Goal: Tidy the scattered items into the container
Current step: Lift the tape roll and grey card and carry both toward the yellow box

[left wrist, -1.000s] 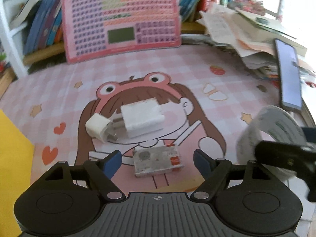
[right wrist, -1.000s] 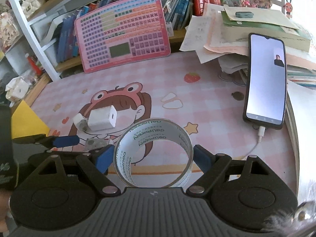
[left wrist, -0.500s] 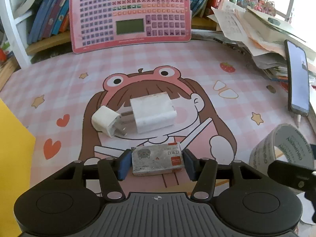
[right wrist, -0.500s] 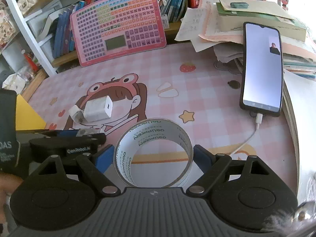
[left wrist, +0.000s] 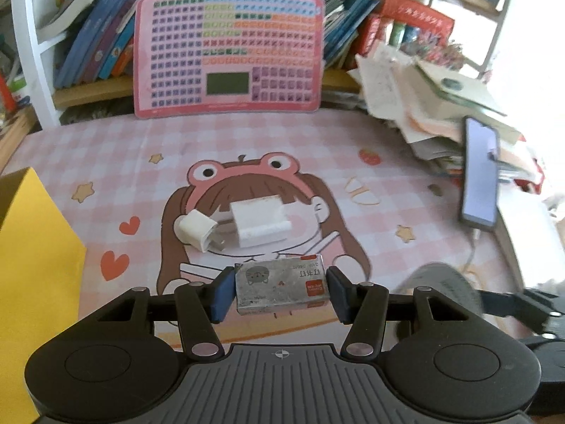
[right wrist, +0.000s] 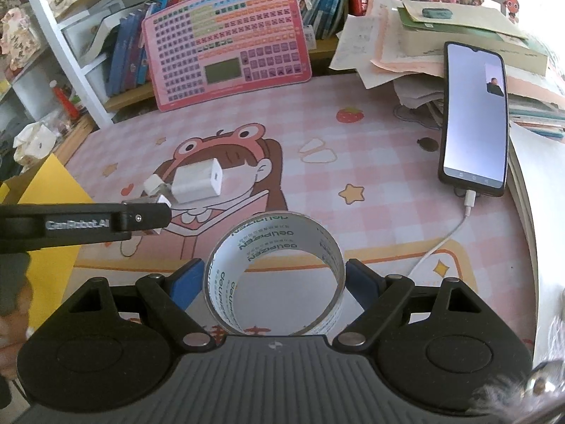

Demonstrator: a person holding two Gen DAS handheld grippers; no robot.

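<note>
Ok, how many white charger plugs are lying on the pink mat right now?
2. The larger white charger lies on the cartoon girl's face in the middle of the mat; the smaller white plug lies right beside it, on its left, apparently touching. None seem hidden.

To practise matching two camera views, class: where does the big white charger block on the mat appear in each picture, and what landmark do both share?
Left wrist view: white charger block sits at centre, just beyond the staple box.
Right wrist view: it lies left of centre, beyond the tape roll.
Shared landmark: the pink keyboard board standing at the back.
</note>
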